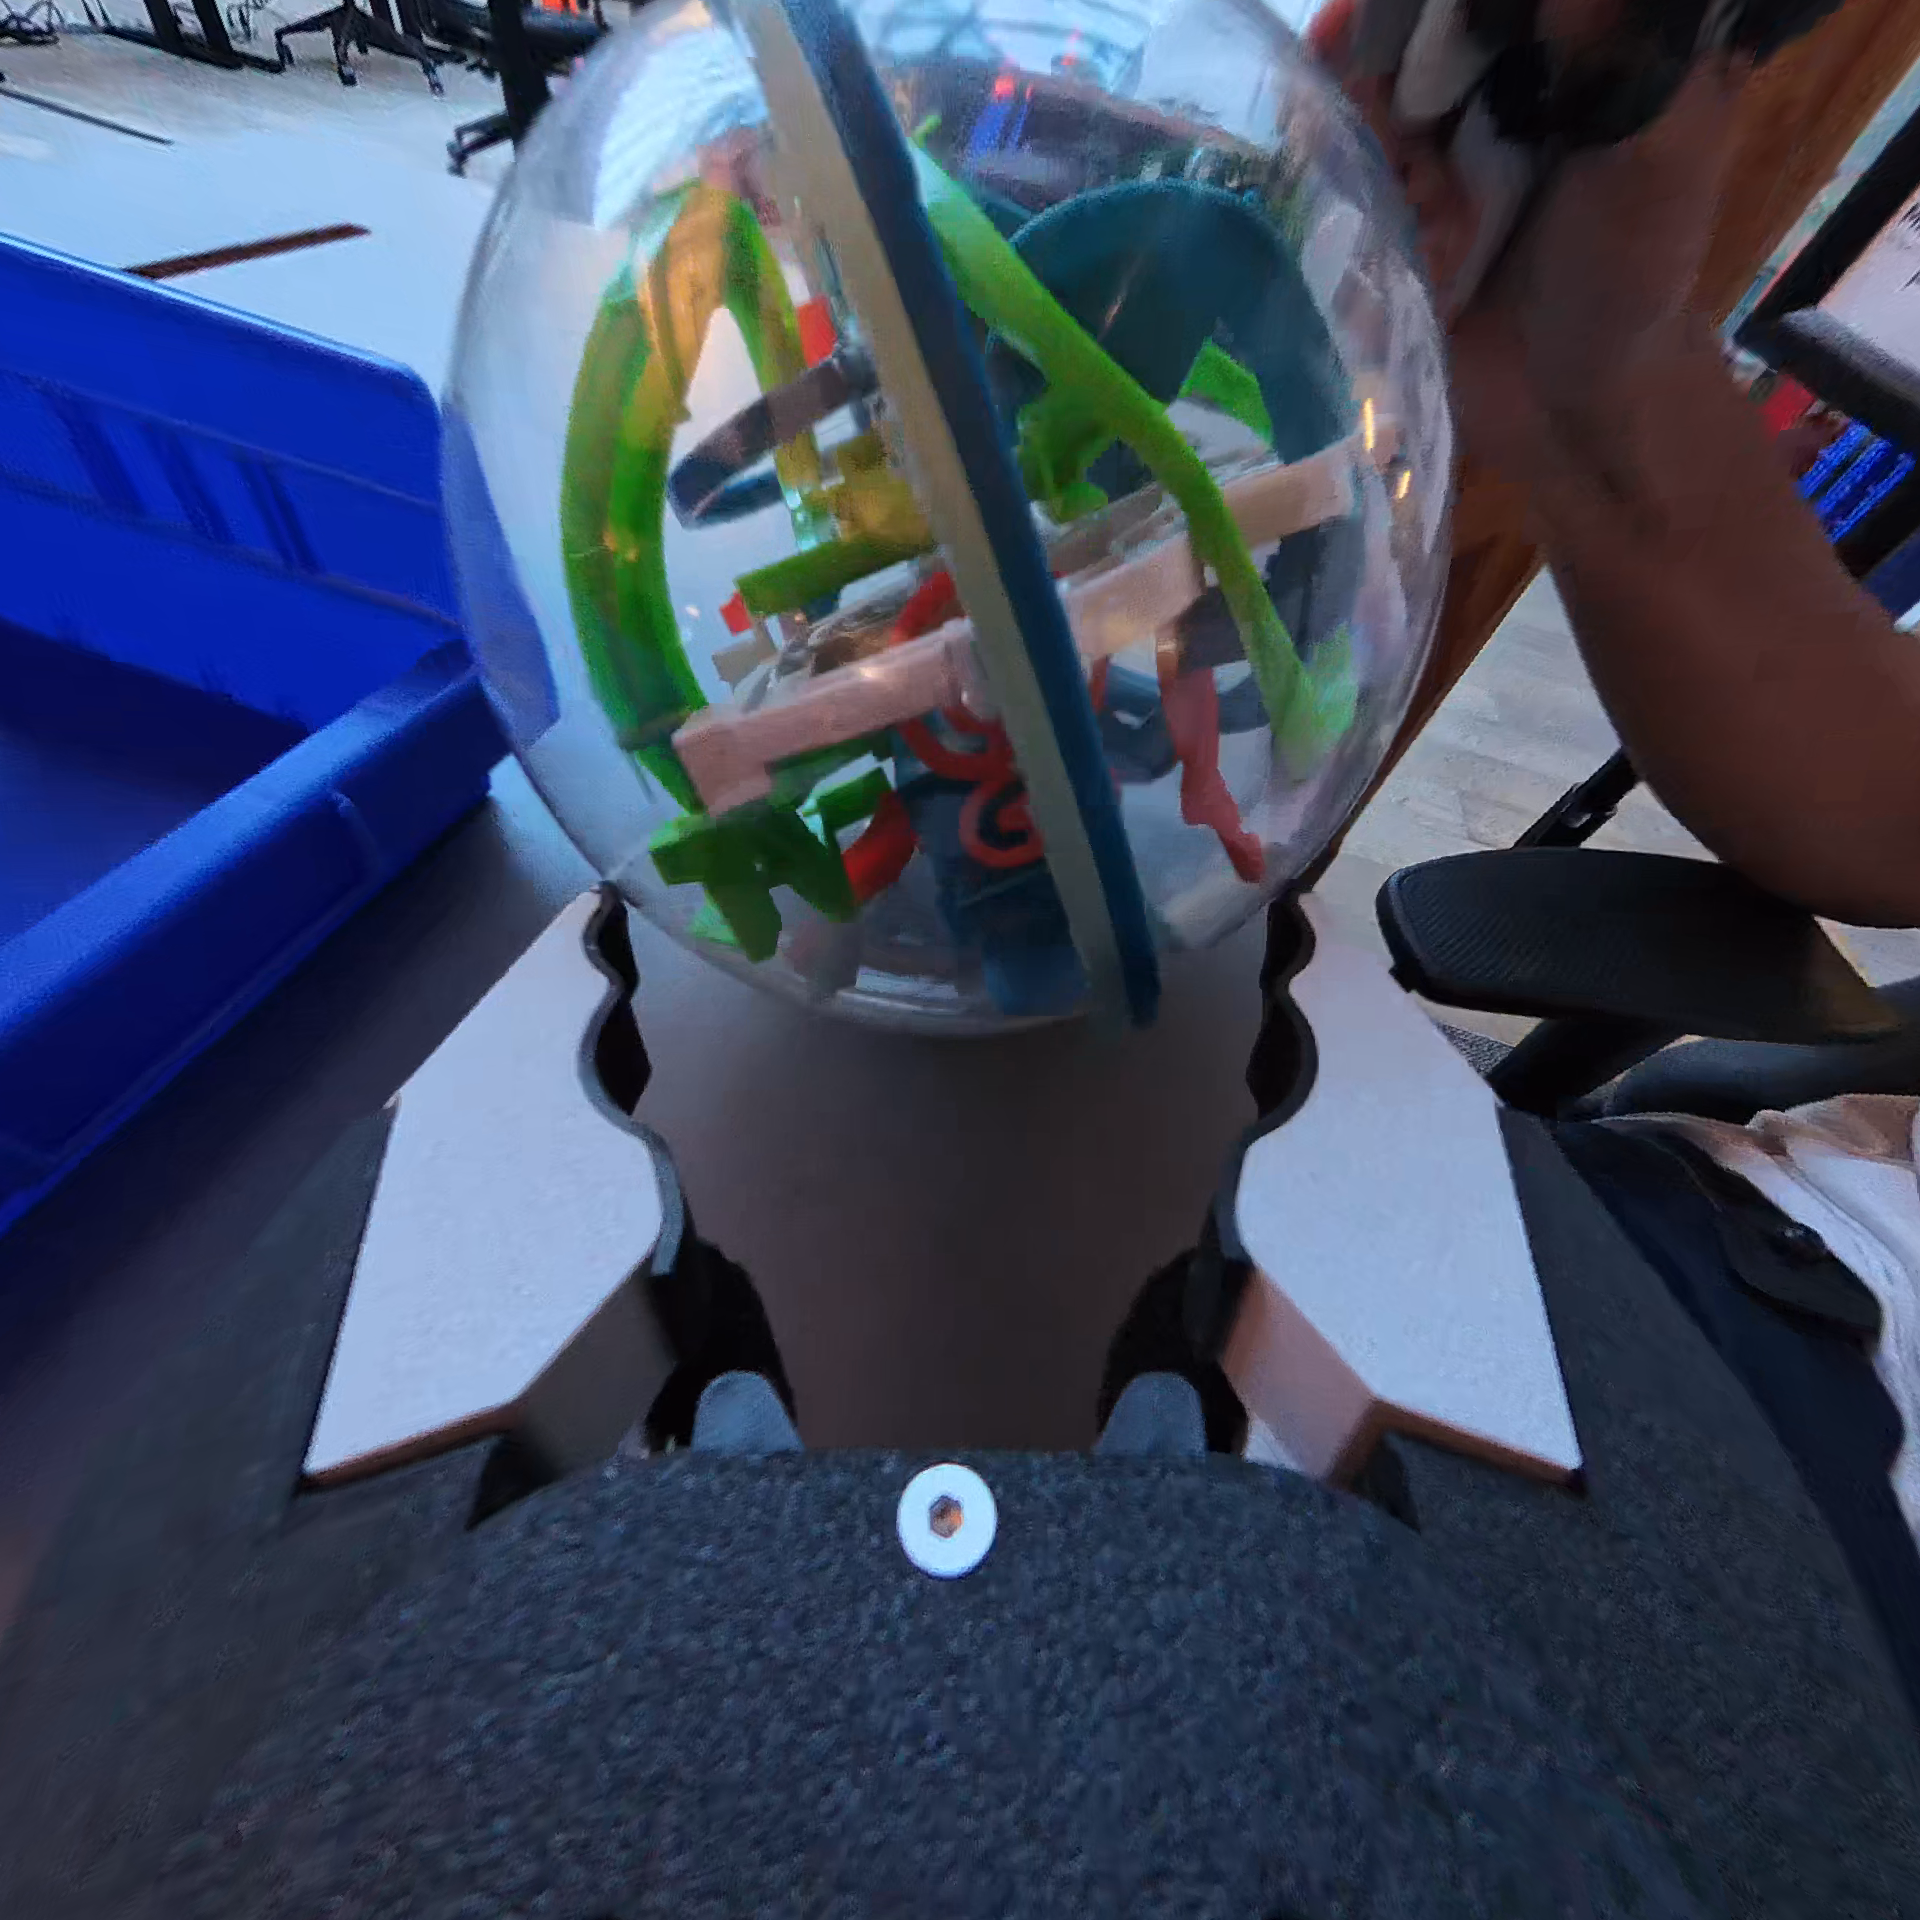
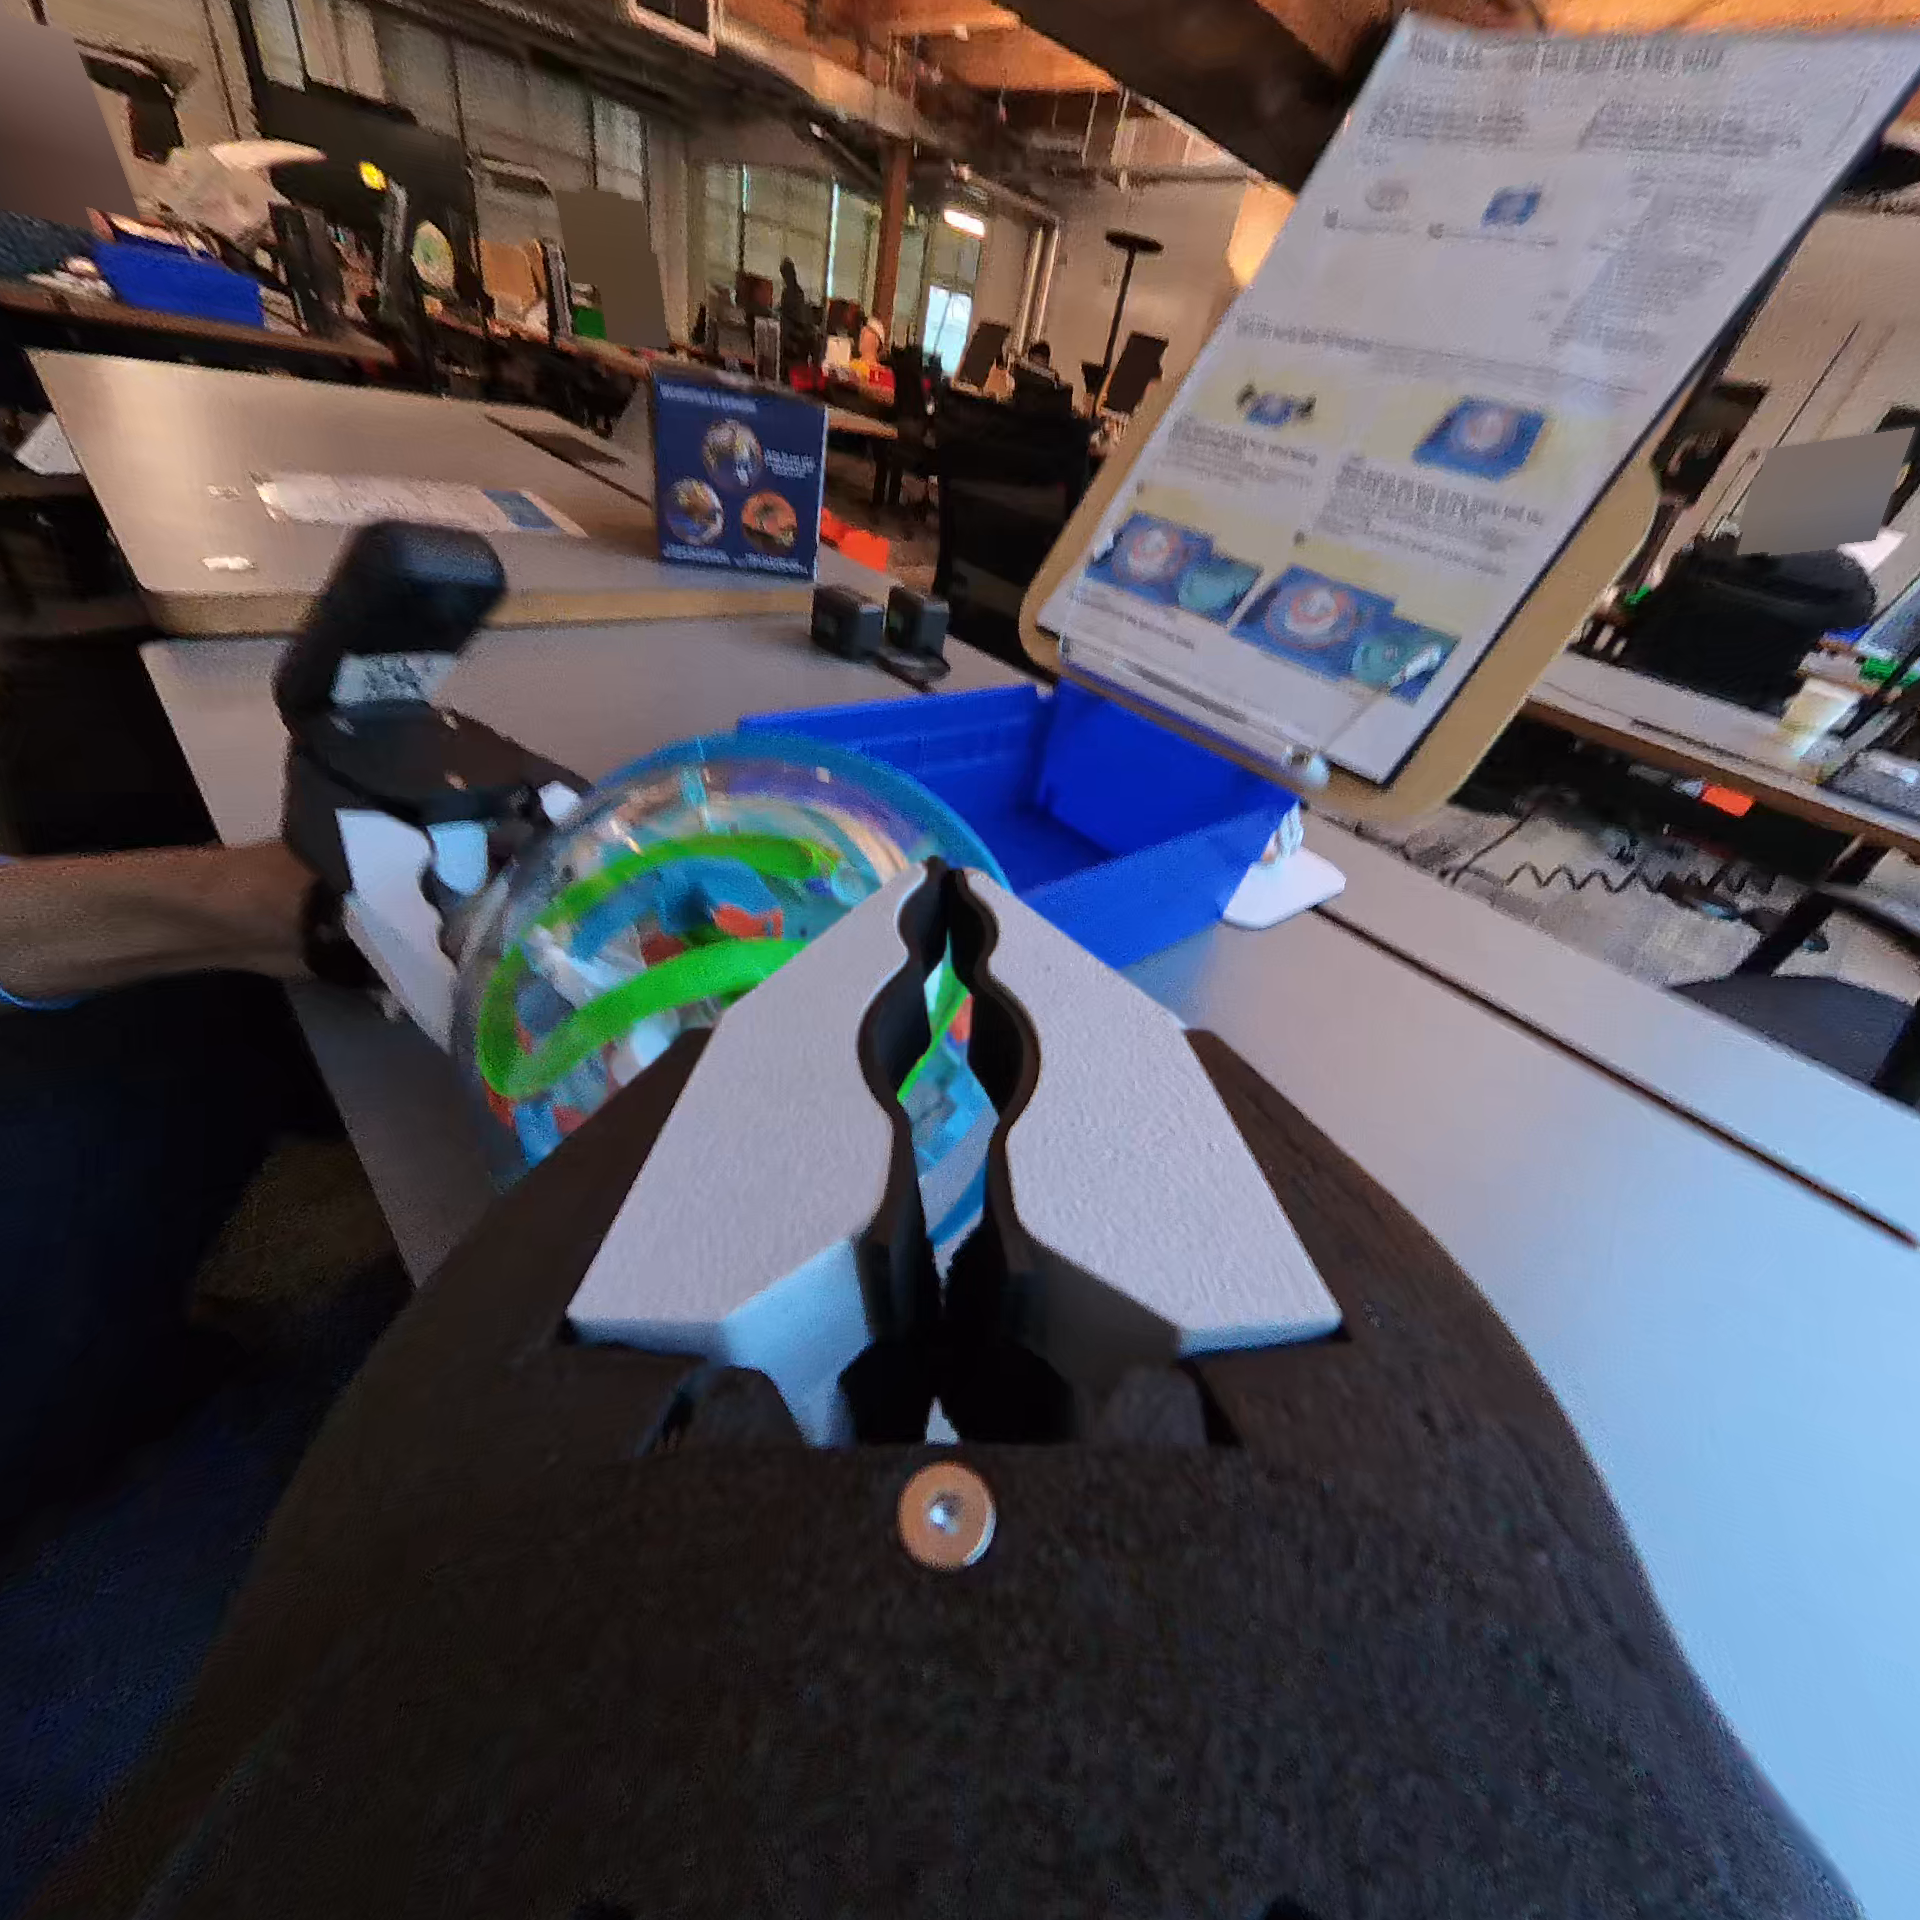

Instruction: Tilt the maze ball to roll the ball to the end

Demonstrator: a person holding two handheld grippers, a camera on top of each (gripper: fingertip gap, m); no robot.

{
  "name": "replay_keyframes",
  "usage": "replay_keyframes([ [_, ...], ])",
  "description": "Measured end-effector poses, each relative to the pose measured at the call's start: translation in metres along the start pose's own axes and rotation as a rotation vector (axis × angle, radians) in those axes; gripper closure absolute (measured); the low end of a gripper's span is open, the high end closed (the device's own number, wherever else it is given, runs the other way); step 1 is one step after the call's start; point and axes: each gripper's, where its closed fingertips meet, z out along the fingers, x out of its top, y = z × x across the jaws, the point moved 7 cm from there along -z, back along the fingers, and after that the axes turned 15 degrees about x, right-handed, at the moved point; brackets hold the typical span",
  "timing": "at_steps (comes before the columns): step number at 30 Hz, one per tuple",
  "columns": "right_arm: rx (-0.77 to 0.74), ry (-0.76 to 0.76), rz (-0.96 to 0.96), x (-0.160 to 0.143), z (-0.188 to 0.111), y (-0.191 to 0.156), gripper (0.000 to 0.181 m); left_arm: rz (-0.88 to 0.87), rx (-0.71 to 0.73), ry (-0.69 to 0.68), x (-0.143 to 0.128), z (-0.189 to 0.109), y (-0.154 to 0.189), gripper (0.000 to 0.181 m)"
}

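The maze ball (image 1: 935, 520) is a clear sphere with green, orange, red and blue tracks inside and a blue rim around its middle. My left gripper (image 1: 945, 914) is spread wide, with both fingertips (image 1: 613, 914) pressed on the ball's near underside. In the right wrist view the ball (image 2: 644, 956) hangs at the table's near edge, with the left gripper (image 2: 416, 862) on its left side. My right gripper (image 2: 940, 883) is shut on the ball's blue rim; it shows blurred in the left wrist view (image 1: 1455, 125). I cannot make out the small ball inside.
A blue bin (image 1: 208, 623) stands just beside the ball, and shows behind it in the right wrist view (image 2: 1091, 831). A tilted board with an instruction sheet (image 2: 1403, 416) stands behind the bin. A blue box (image 2: 740, 488) is farther back. The grey table (image 2: 1455, 1247) runs right. A black chair (image 1: 1621, 935) is near.
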Motion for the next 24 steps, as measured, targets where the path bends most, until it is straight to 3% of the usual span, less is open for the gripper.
replay_keyframes([
  [4,0.060,0.004,0.155,-0.054,0.013,0.021,0.181,-0.046,-0.021,0.063,0.004,-0.008,-0.004,0.093],
  [6,0.059,0.054,0.188,-0.061,0.016,0.031,0.181,-0.072,-0.046,0.108,0.006,-0.013,-0.006,0.121],
  [7,0.068,0.053,0.180,-0.062,0.018,0.033,0.181,-0.087,-0.053,0.119,0.007,-0.014,-0.007,0.123],
  [11,0.122,-0.008,0.163,-0.061,0.031,0.034,0.181,-0.148,-0.073,0.104,0.007,-0.013,-0.013,0.098],
  [14,0.161,-0.036,0.170,-0.058,0.043,0.028,0.181,-0.198,-0.121,0.101,0.007,-0.012,-0.013,0.057],
  [17,0.226,-0.023,0.180,-0.057,0.047,0.022,0.181,-0.245,-0.160,0.065,0.007,-0.007,-0.016,0.027],
  [20,0.102,0.011,0.143,-0.071,0.023,0.037,0.180,-0.321,-0.190,0.043,0.006,-0.005,-0.025,0.023],
  [21,0.094,0.012,0.196,-0.079,0.016,0.040,0.142,-0.333,-0.204,0.039,0.006,-0.005,-0.027,0.023],
  [24,0.394,-0.037,0.482,-0.102,0.026,0.016,0.046,-0.311,-0.231,0.027,0.007,-0.002,-0.029,0.022],
])
